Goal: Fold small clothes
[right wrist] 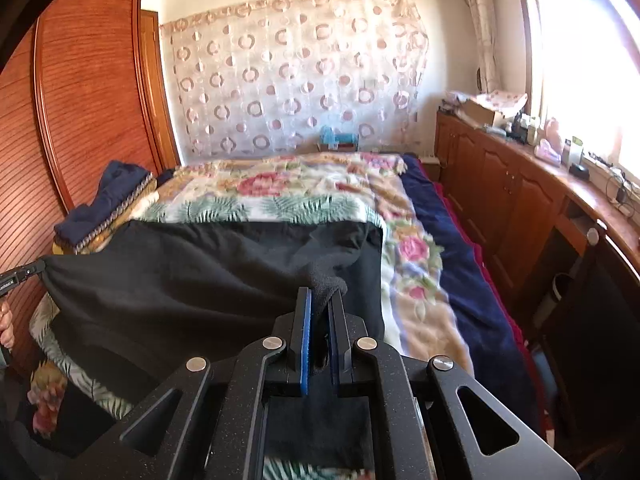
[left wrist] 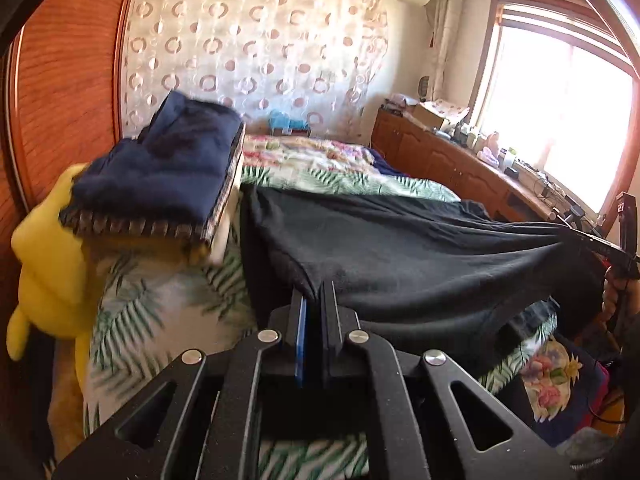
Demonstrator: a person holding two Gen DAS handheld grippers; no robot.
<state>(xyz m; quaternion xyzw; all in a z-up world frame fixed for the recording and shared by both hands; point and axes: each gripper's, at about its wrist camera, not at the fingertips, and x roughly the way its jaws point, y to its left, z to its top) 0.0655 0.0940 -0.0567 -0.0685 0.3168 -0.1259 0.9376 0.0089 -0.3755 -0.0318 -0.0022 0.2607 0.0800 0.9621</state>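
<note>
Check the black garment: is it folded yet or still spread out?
Spread out. The black garment hangs stretched between the left gripper and right gripper, each shut on a near corner, its far part draped over the bed.

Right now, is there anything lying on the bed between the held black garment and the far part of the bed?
Nothing visible blocks it. The black garment hangs between both grippers, and the floral blanket beyond is bare. The folded navy clothes sit aside at the left.
</note>
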